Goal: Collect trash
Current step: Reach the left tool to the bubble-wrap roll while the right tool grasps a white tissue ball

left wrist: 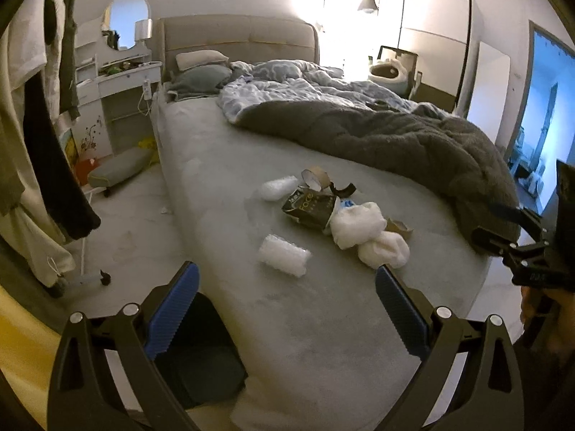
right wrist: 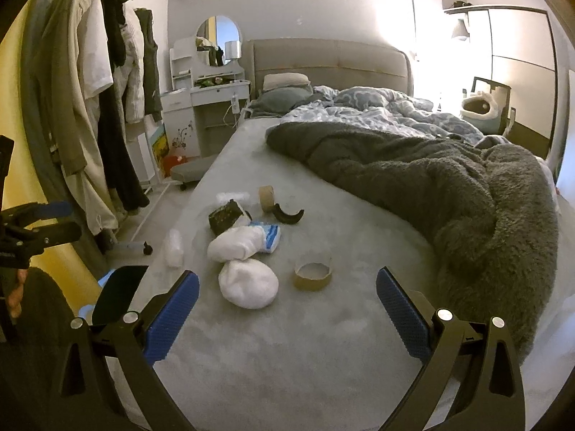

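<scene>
Hovering both grippers, left [left wrist: 287, 289] and right [right wrist: 287, 289], over the bed [left wrist: 222, 251] foot, I see jaws wide, empty; trash pile [left wrist: 334, 212] lies mid-mattress ahead

bed [right wrist: 323, 341] | on it: trash pile [right wrist: 244, 248], grey blanket [right wrist: 449, 194], pillows [right wrist: 285, 88]

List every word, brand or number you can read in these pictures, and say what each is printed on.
"Face": on the dark crumpled packet lying among the trash on the bed.
Smaller print above "Face" on that packet: too blurred to read.
Blue-and-white wrapper: print unreadable.
White lettering on the right gripper's mount, seen in the left wrist view: too blurred to read.
</scene>
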`<state>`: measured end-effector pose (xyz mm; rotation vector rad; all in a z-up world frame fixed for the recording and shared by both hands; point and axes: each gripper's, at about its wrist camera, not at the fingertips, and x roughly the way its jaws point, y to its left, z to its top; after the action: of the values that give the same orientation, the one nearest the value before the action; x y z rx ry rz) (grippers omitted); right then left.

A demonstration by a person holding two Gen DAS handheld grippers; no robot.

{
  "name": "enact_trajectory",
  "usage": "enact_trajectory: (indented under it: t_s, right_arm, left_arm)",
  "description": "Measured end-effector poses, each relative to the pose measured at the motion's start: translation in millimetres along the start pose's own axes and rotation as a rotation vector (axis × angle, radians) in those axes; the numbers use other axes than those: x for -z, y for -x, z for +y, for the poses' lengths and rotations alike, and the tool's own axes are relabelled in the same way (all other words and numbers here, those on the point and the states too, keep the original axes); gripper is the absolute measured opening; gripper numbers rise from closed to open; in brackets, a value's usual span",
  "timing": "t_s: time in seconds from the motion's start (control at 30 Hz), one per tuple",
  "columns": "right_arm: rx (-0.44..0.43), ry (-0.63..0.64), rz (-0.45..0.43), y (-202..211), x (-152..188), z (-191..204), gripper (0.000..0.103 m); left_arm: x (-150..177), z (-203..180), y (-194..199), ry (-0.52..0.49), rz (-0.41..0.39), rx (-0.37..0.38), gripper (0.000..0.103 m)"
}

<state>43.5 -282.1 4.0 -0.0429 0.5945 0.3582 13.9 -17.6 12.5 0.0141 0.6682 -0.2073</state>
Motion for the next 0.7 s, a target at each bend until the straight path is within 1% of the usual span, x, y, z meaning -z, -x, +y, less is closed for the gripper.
enact_trajectory:
  t_s: [0.07,0.13,0.23,0.4,0.47,0.53,0.67,0.7]
  right_arm:
    - [-0.022,-0.01,0.012,-4.5,-1.0,2.0,0.1]
    - [-0.044,-0.014,0.032,-10.2,0.5,5.0,0.1]
    - [-0.076,-0.017,0.055,-15.9,1.5,8.5,0.1]
    - [-0.094,-0.047,0.108,-30.4,3.7,8.6,0.1]
    - [-0.107,-0.058,0.122,-35.4,5.0,8.9,0.1]
    - [-0.123,-0.076,0.138,-41.2,6.6,8.4,0.1]
    - [-0.142,-0.099,0.166,-53.7,8.8,9.2,0.1]
    - [-0.146,-0.101,0.171,-56.9,9.2,9.9,0.1]
  left_arm:
    - [1.0,-0.2,-3.1,-0.023,0.001,-0.001,0.1]
    - [2.5,0.9,-6.9,-0.045,0.003,0.013,0.1]
    - [4.2,1.7,-12.6,-0.088,-0.01,0.017,0.099]
    - [2.1,8.2,-26.5,-0.085,0.003,0.062,0.098]
    - [1.8,9.4,-31.9,-0.088,0.008,0.07,0.096]
    - [0.6,11.1,-40.1,-0.094,0.021,0.081,0.086]
    - [-0.5,14.0,-57.3,-0.106,0.037,0.096,0.084]
    - [-0.2,14.6,-59.8,-0.107,0.04,0.102,0.082]
